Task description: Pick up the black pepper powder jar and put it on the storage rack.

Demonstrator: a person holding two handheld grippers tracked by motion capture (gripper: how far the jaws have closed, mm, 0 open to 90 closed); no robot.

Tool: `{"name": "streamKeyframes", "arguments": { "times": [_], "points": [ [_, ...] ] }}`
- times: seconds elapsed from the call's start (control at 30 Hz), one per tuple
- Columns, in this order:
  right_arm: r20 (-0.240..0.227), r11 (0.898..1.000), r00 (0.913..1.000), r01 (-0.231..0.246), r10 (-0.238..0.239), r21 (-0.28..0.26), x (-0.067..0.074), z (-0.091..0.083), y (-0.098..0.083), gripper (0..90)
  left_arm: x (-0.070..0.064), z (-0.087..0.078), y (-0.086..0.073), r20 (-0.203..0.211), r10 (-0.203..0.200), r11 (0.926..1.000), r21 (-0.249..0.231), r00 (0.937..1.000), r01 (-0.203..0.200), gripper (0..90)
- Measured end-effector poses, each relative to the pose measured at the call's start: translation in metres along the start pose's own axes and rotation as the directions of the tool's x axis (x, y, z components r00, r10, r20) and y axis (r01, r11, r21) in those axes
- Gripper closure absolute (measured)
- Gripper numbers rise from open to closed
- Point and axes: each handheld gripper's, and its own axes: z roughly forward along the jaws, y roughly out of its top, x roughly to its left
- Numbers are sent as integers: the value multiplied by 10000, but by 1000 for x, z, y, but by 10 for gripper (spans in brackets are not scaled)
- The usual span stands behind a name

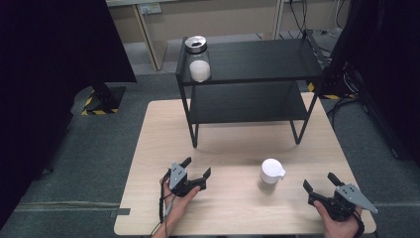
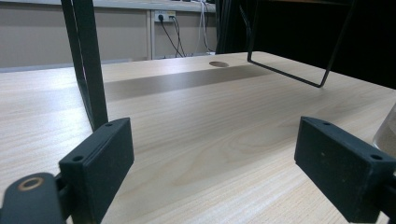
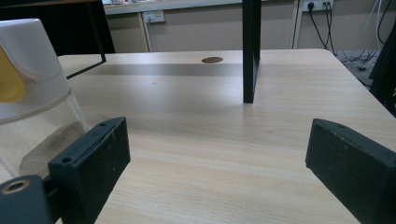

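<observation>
1. The white-lidded jar (image 1: 271, 174) stands upright at lower centre-right of the high view, on the bare wooden table (image 1: 228, 148), between the two grippers and nearer the right one.
2. The left gripper (image 1: 196, 171), at lower centre-left, has its jaws spread wide with nothing between them; it sits well apart from the jar.
3. The right gripper (image 1: 319, 182), at lower right, is also spread and empty, with the jar near it but not touching.
4. In the right gripper view the jar sits at the left edge, just beside the left-hand jaw rather than between the two; a sandy powder lies in its clear base.
5. Likely risk: if the right gripper advances as it now points, one jaw could strike the jar's side and push or tip it, since the jar looks tall and light.
6. A grip high on the lid might loosen it or let the clear wall slip.
7. The black shelf (image 1: 247, 82) stands at upper centre, with a second jar (image 1: 198, 59) on its top left corner; a jar lifted towards it could clip a frame leg.
</observation>
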Motion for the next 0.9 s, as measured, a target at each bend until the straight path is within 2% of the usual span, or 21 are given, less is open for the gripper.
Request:
{"name": "streamKeyframes", "arguments": {
  "times": [0.23, 0.33, 0.47, 0.63, 0.7, 0.9],
  "points": [
    [-250, 10000, 9997, 51, -50, 15, -3, -1, 0, 52, 0, 0, 0, -21, -37, 10000, -19, 10000, 37, 114],
    [-454, 9990, 9980, 437, -431, 135, -1, -1, 2, 48, -1, 0, 0, -50, -8, 10000, -24, 10000, 7, 113],
    [-1001, 9973, 9924, 723, -709, 103, -2, -2, 4, 46, 0, 0, -1, -64, -87, 10000, -39, 9999, 86, 113],
    [-1912, 9947, 9763, 1022, -1017, -72, -1, -1, 10, 46, 1, 0, 0, -21, -132, 9999, -23, 9999, 132, 113],
    [-2334, 9942, 9667, 1073, -1053, -44, -1, 3, 12, 46, 1, 0, 0, -11, -135, 9999, -19, 9999, 135, 113],
    [-3116, 9898, 9407, 1421, -1340, 36, 7, 12, 18, 46, 1, 0, -1, -26, -112, 9999, -38, 9999, 112, 113]
  ]
}}
